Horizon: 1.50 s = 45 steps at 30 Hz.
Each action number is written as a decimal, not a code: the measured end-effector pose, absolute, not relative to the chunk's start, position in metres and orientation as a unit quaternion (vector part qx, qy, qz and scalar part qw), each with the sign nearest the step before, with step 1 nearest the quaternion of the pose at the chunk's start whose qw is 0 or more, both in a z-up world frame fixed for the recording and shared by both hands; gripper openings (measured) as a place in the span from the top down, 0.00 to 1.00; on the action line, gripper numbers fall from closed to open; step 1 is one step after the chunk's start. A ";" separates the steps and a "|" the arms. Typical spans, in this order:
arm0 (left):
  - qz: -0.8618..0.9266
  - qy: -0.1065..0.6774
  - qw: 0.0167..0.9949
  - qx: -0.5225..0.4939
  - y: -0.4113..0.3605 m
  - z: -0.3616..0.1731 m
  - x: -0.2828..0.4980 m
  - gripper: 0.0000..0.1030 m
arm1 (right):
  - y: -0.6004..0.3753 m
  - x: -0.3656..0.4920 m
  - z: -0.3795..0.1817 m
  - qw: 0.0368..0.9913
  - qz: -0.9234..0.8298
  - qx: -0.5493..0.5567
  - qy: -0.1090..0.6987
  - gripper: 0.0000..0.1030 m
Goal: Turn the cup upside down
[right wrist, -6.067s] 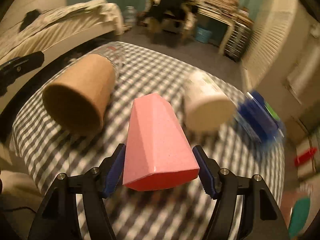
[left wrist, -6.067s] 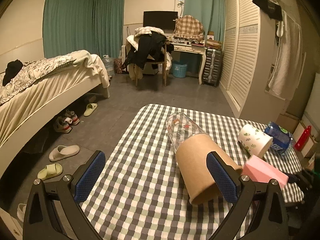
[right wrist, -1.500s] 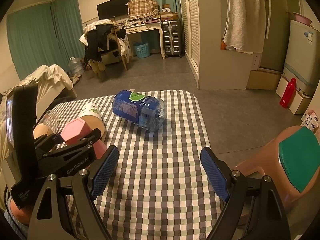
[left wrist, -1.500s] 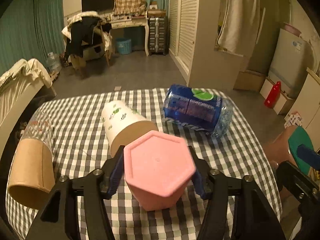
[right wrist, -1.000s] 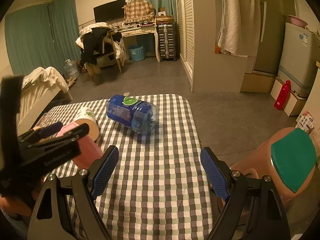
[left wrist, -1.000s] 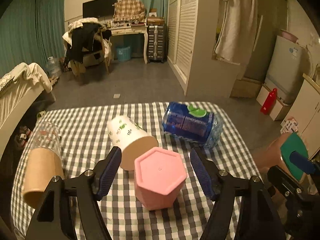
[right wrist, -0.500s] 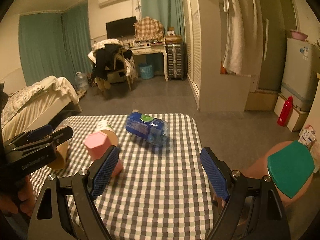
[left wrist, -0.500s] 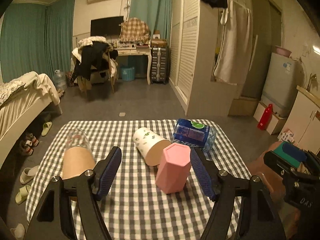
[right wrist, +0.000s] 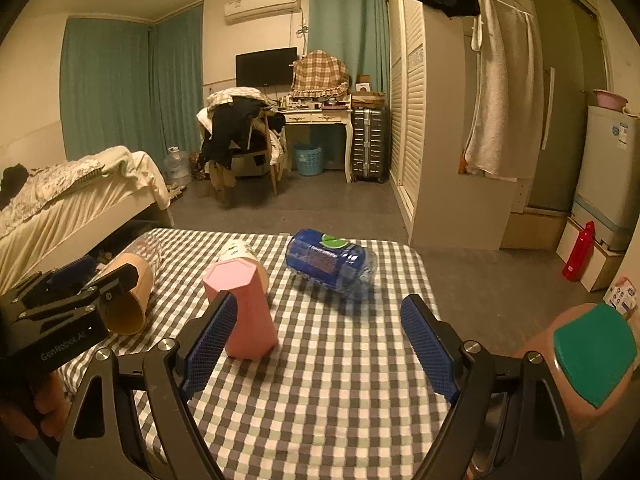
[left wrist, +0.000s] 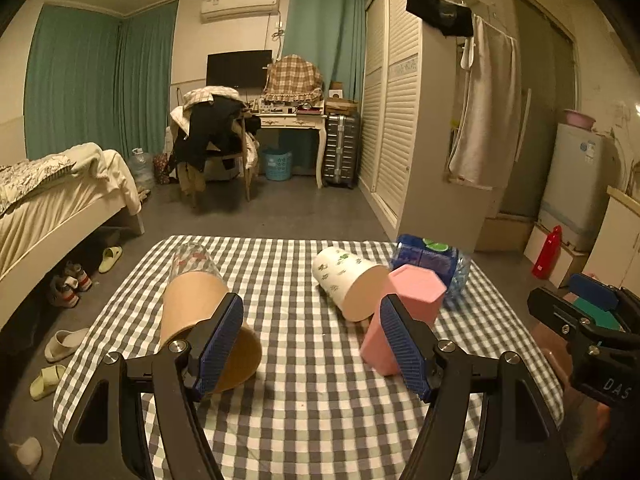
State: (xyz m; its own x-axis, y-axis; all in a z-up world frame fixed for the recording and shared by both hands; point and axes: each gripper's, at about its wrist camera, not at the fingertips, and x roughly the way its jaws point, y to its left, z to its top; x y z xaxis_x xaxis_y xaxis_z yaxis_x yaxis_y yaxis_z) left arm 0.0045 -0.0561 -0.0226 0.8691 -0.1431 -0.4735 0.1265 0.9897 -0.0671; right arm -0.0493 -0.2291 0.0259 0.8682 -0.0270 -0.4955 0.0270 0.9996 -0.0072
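The pink hexagonal cup (left wrist: 408,312) stands upside down on the checked table (left wrist: 304,392), base up; it also shows in the right wrist view (right wrist: 244,312). My left gripper (left wrist: 312,344) is open and empty, drawn back near the table's front, with the cup just behind its right finger. My right gripper (right wrist: 320,348) is open and empty above the table's front right; the cup stands by its left finger. The left gripper shows at the left edge of the right wrist view (right wrist: 60,308).
A brown paper cup (left wrist: 200,320) lies on its side at the left with a clear glass (left wrist: 192,258) behind it. A white patterned cup (left wrist: 348,280) and a blue bottle (left wrist: 432,260) lie behind the pink cup. A stool with a green seat (right wrist: 592,352) stands at the right.
My left gripper let go of the pink cup, opened and pulled back and up from it. My right gripper also drew back. The cup stays standing upside down.
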 end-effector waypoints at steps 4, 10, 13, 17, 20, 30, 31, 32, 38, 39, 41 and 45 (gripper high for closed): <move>-0.064 0.236 0.969 -0.024 -0.046 -0.028 0.001 0.12 | -0.220 -0.045 0.017 0.966 -0.020 -0.016 0.256 0.07; -0.055 0.236 0.970 -0.024 -0.039 -0.033 0.001 0.11 | -0.214 -0.038 0.007 0.964 -0.027 -0.021 0.265 0.05; -0.050 0.238 0.970 -0.026 -0.037 -0.035 0.001 0.01 | -0.213 -0.036 0.005 0.964 -0.031 -0.017 0.264 0.00; -0.049 0.231 0.971 -0.027 -0.039 -0.034 -0.002 0.01 | -0.215 -0.037 0.007 0.965 -0.035 -0.016 0.258 0.00; -0.043 0.226 0.973 -0.022 -0.038 -0.034 -0.004 0.01 | -0.218 -0.037 0.006 0.965 -0.039 -0.012 0.259 0.00; -0.039 0.231 0.972 -0.025 -0.034 -0.034 -0.005 0.01 | -0.216 -0.038 0.005 0.965 -0.043 -0.019 0.259 0.00; -0.040 0.231 0.972 -0.025 -0.034 -0.034 -0.005 0.01 | -0.216 -0.038 0.005 0.965 -0.042 -0.019 0.259 0.00; -0.042 0.231 0.972 -0.025 -0.035 -0.034 -0.005 0.01 | -0.215 -0.038 0.006 0.965 -0.041 -0.019 0.259 0.00; -0.029 0.242 0.970 -0.024 -0.032 -0.033 -0.001 0.01 | -0.215 -0.039 0.006 0.965 -0.042 -0.022 0.257 0.00; -0.030 0.243 0.969 -0.025 -0.031 -0.033 -0.001 0.01 | -0.214 -0.039 0.006 0.965 -0.042 -0.023 0.257 0.00; -0.026 0.242 0.969 -0.030 -0.028 -0.032 0.000 0.01 | -0.214 -0.039 0.007 0.965 -0.043 -0.023 0.257 0.00; -0.023 0.235 0.971 -0.032 -0.025 -0.031 -0.002 0.01 | -0.213 -0.039 0.007 0.965 -0.042 -0.024 0.258 0.00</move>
State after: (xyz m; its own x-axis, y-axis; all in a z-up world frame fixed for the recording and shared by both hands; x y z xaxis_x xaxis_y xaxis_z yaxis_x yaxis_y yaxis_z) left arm -0.0022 -0.0249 -0.0308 0.8885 -0.0596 -0.4549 0.0295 0.9969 -0.0731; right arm -0.0395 -0.2134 0.0067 0.8636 -0.0941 -0.4953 0.0695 0.9953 -0.0679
